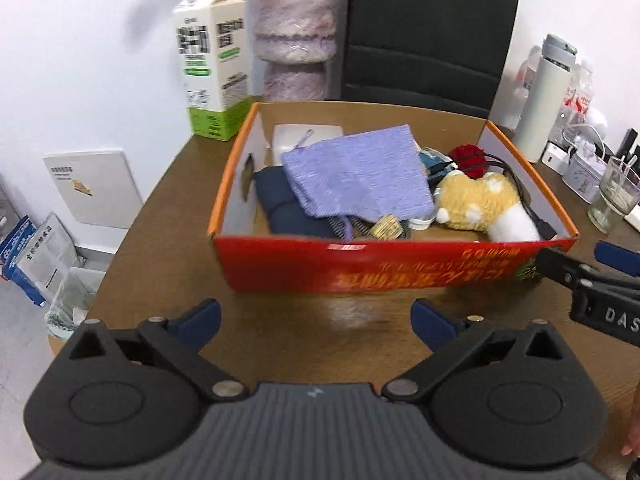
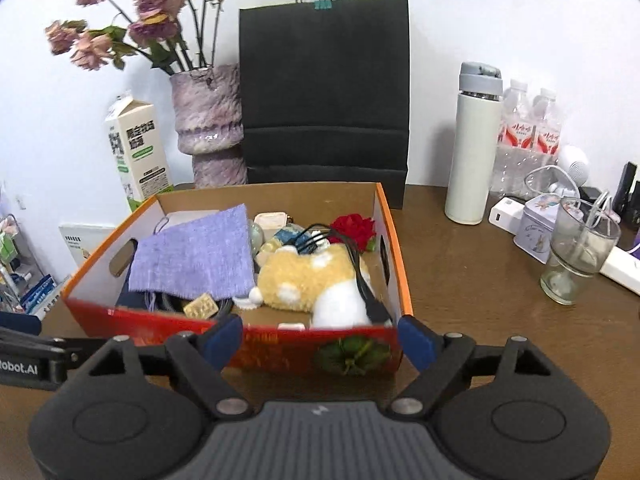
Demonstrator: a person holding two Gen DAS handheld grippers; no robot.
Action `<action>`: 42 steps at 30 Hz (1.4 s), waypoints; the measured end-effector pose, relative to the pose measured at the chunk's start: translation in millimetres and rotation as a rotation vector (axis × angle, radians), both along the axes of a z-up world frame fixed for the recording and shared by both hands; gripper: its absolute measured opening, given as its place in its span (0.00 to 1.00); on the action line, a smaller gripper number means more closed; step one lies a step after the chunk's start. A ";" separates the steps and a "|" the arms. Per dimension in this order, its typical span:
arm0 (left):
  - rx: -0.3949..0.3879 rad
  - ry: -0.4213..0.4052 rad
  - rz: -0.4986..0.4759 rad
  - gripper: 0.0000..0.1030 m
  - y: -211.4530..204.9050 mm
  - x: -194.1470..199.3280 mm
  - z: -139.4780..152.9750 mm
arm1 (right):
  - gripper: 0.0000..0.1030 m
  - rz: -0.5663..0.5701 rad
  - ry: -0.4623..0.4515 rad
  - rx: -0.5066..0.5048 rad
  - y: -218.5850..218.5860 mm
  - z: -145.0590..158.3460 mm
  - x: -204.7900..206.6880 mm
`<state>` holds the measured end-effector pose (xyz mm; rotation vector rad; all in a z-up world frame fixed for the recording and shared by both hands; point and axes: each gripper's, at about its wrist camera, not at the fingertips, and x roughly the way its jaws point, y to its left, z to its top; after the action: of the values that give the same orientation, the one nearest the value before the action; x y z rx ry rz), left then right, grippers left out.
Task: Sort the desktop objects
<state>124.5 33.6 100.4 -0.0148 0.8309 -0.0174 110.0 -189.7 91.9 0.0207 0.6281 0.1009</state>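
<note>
Left gripper (image 1: 316,318) at lower centre of its view, jaws spread wide over bare brown wooden table (image 1: 180,216), nothing between. Right gripper (image 2: 320,340) likewise parted, empty, just before red-and-orange cardboard box (image 2: 280,350). Inside box, centre frame: lilac knitted pouch (image 2: 196,258), yellow-and-white plush toy (image 2: 308,284), black cables (image 2: 360,276).

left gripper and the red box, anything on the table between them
Nothing: in the left wrist view only bare brown table lies between the open left gripper and the red box.
</note>
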 end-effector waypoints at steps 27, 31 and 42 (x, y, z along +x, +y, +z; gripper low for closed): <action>0.027 -0.104 -0.022 1.00 -6.0 -66.4 -76.4 | 0.91 0.009 0.053 -0.036 2.6 -77.7 -42.7; 0.027 -0.112 -0.007 1.00 -4.8 -73.5 -76.5 | 0.98 0.018 0.065 -0.036 5.4 -78.0 -53.1; 0.027 -0.131 -0.020 1.00 -5.3 -111.7 -77.1 | 1.00 0.066 0.069 -0.038 25.6 -75.8 -112.4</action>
<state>12.8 28.3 23.4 0.0205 0.6998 -0.0258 -2.4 -164.1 16.1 -0.0332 0.6999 0.1527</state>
